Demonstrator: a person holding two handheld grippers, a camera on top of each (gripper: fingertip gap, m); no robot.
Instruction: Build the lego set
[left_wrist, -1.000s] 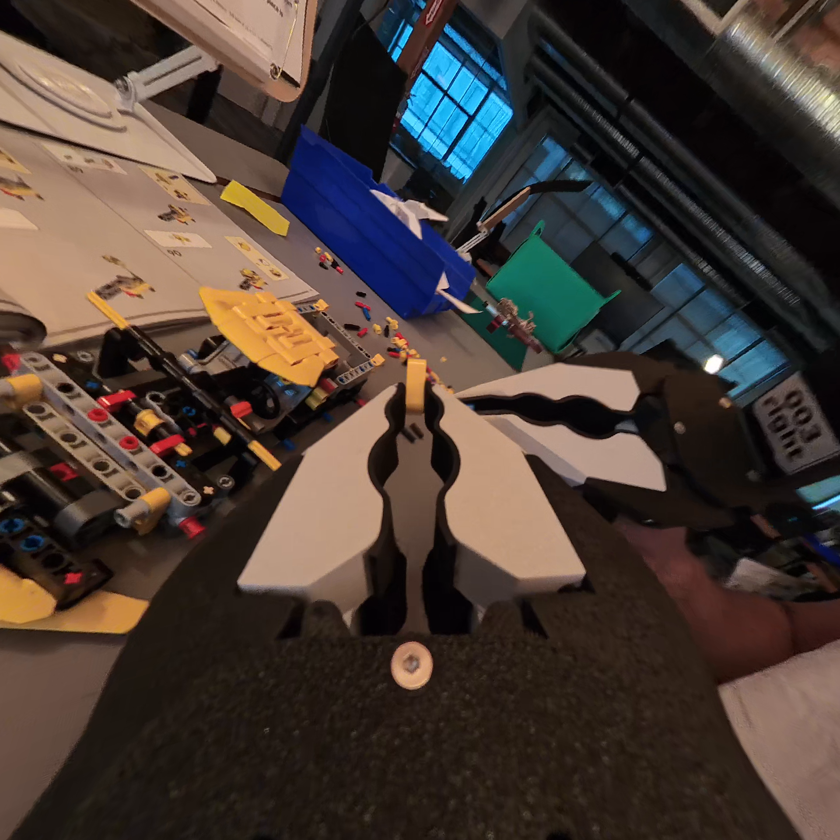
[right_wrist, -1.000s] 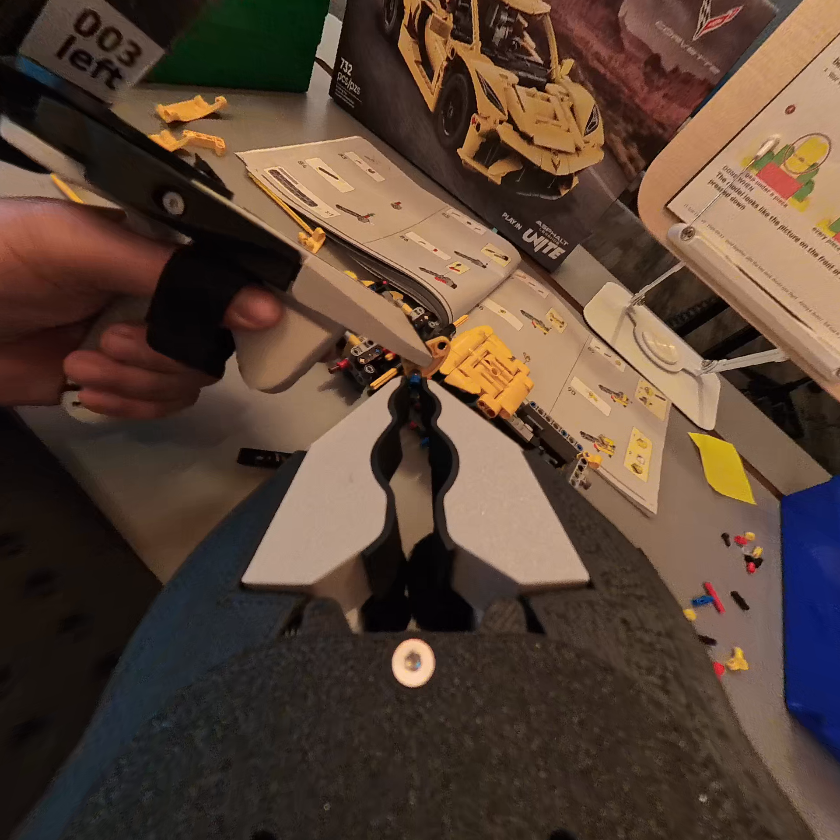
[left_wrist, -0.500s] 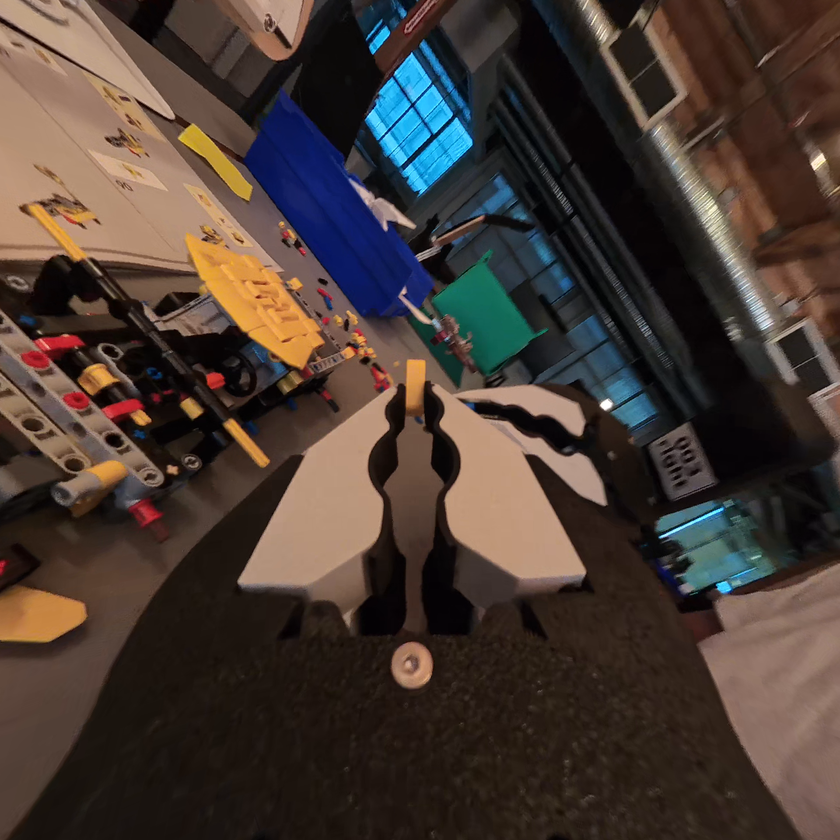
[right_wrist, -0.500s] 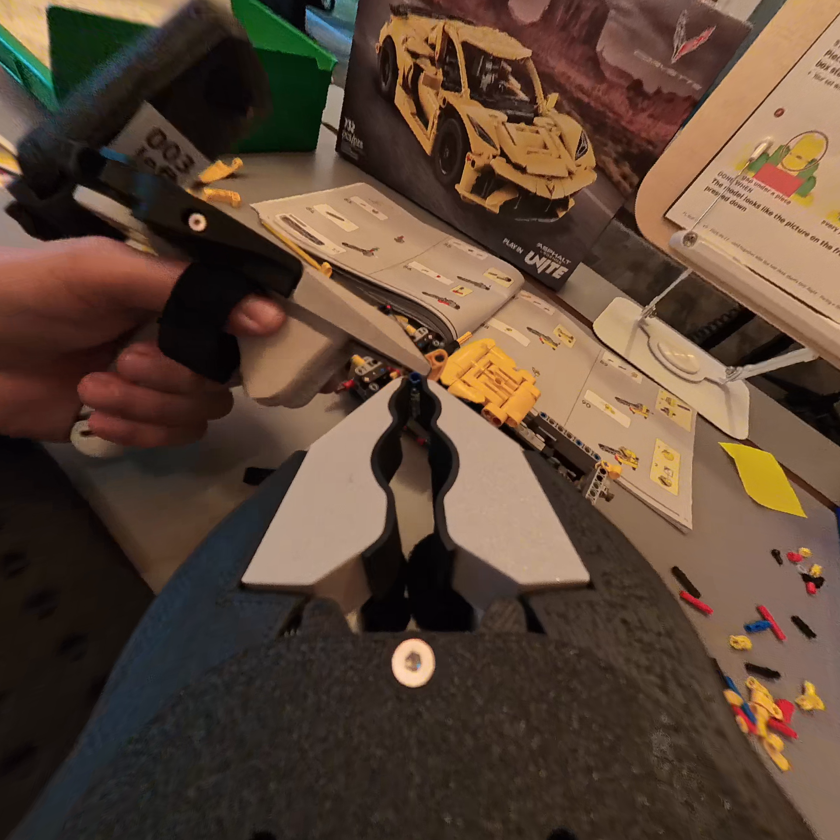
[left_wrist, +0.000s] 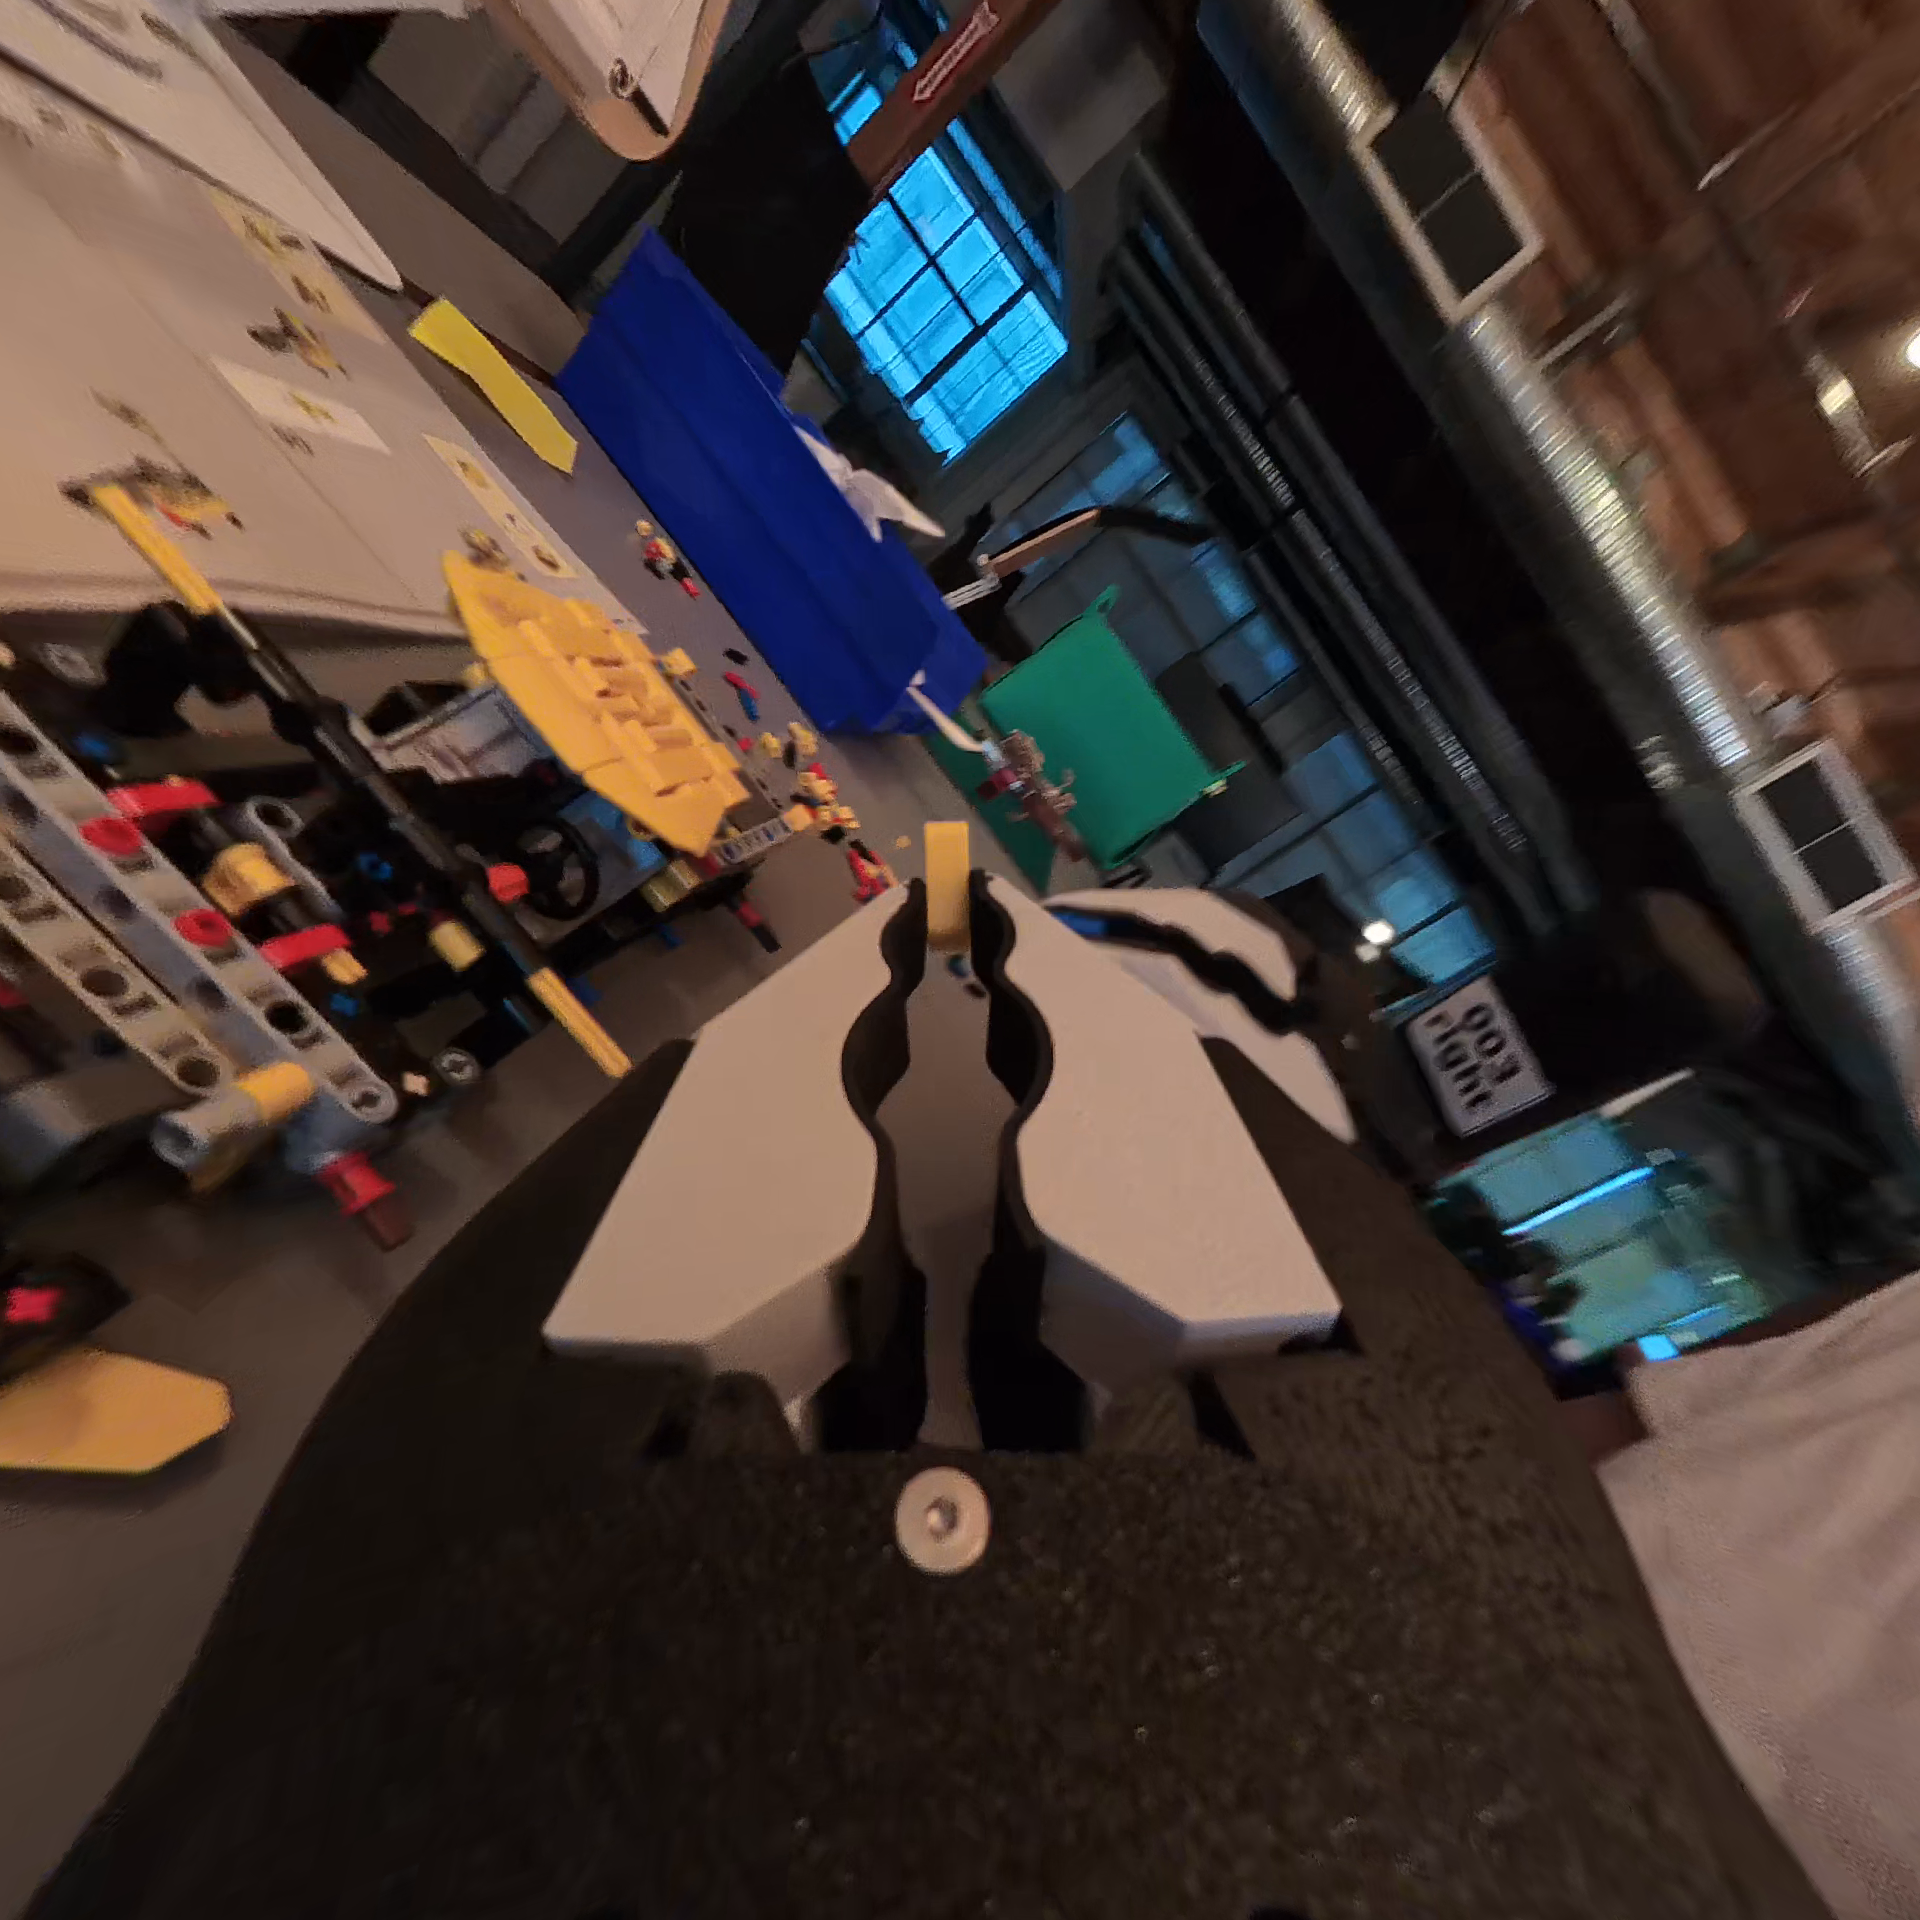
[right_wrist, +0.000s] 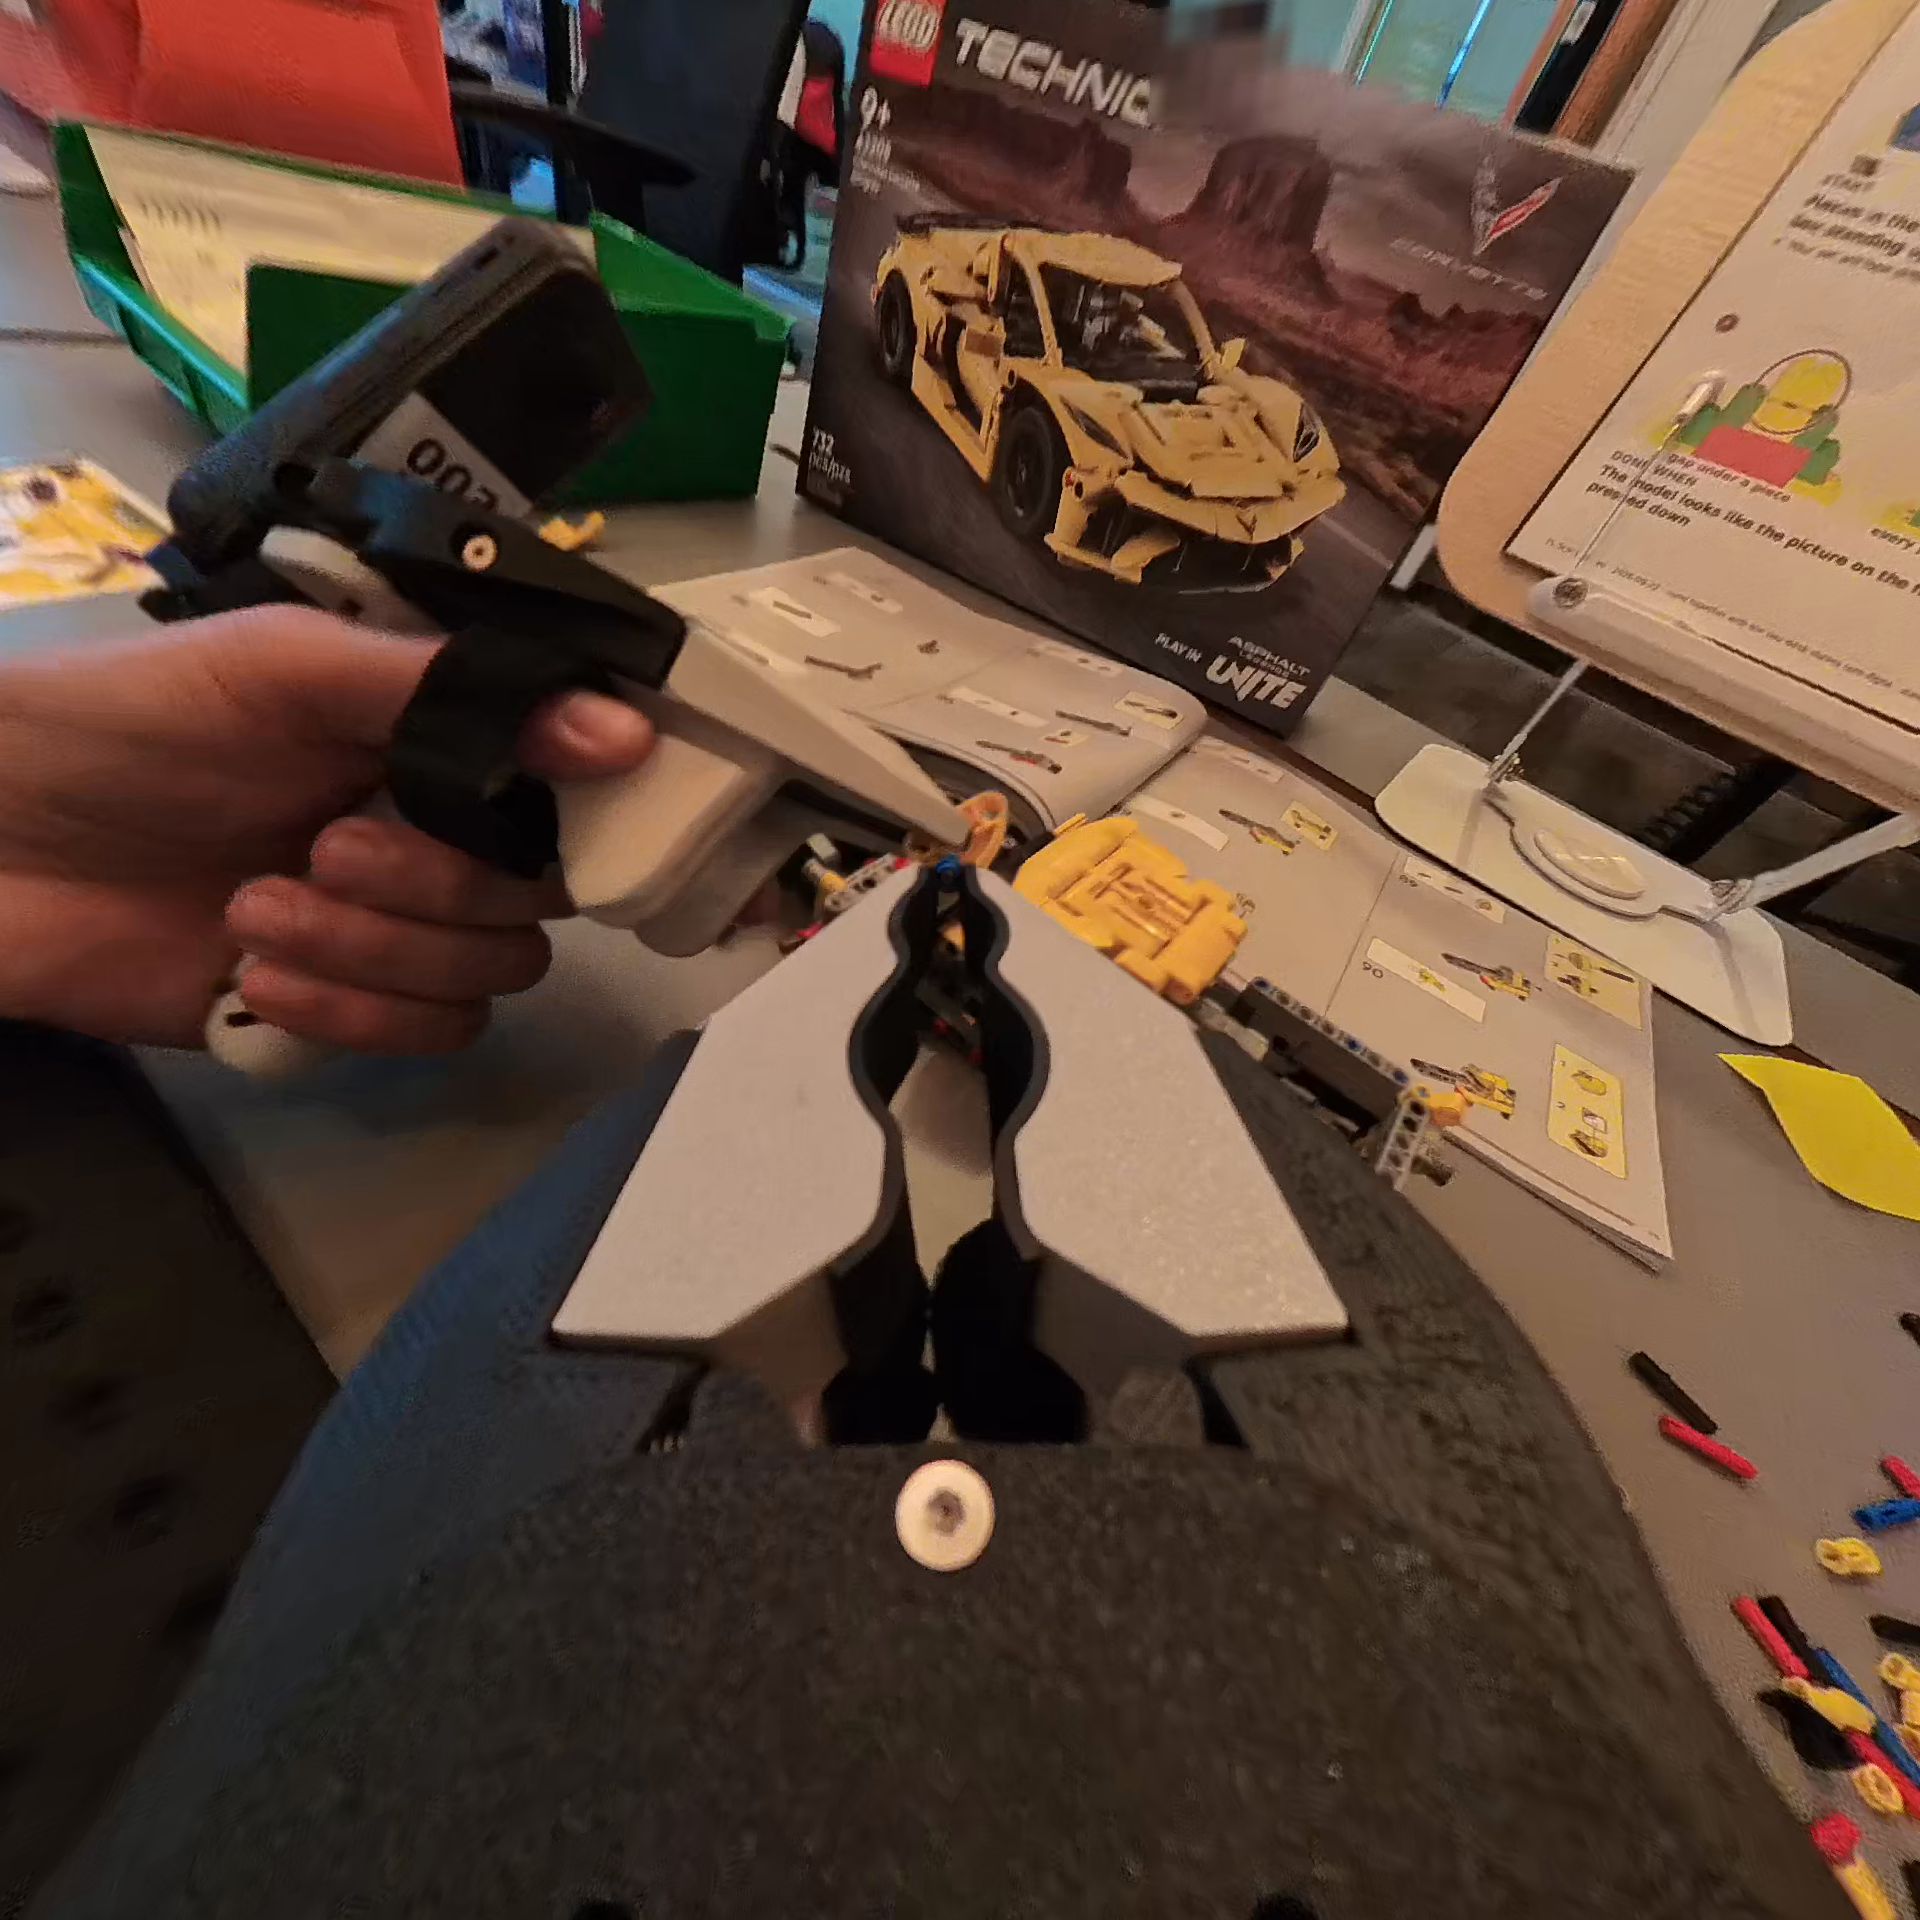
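I've lifted and tilted both tongs over the last second, so the left wrist view now shows more window and ceiling and less bench (left_wrist: 135, 1621). My left tongs (left_wrist: 947, 902) stay closed on the small yellow plastic lego connector (left_wrist: 948, 871), centre frame. My right tongs (right_wrist: 943, 881) stay pinched on a tiny blue lego pin (right_wrist: 945, 865), its tip almost touching the connector. The half-built black, grey and yellow lego car chassis (left_wrist: 343, 862) sits at left on the bench. I judge I'm mating pin to connector in mid-air
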